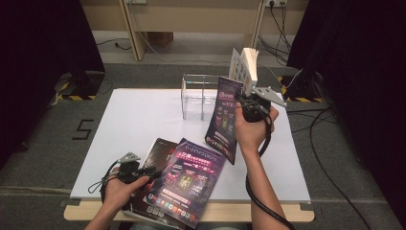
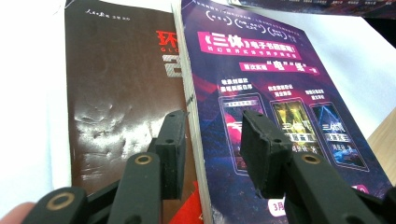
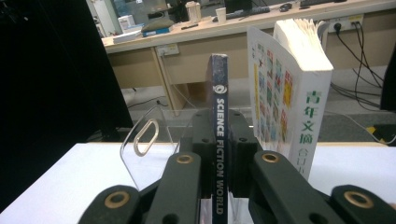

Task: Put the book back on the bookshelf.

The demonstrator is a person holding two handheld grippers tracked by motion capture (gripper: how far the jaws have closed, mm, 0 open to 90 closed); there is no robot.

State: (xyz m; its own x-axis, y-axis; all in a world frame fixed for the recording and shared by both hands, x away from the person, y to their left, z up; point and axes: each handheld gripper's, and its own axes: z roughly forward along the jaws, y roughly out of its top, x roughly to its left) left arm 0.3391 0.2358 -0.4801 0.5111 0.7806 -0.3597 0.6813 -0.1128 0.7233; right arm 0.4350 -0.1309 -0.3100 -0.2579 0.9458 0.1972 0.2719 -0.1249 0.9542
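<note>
One book (image 1: 244,67) already stands in the clear rack (image 1: 194,96), the right gripper (image 1: 246,103) pinches a magazine (image 1: 222,117) beside it, two more lie before it.
</note>
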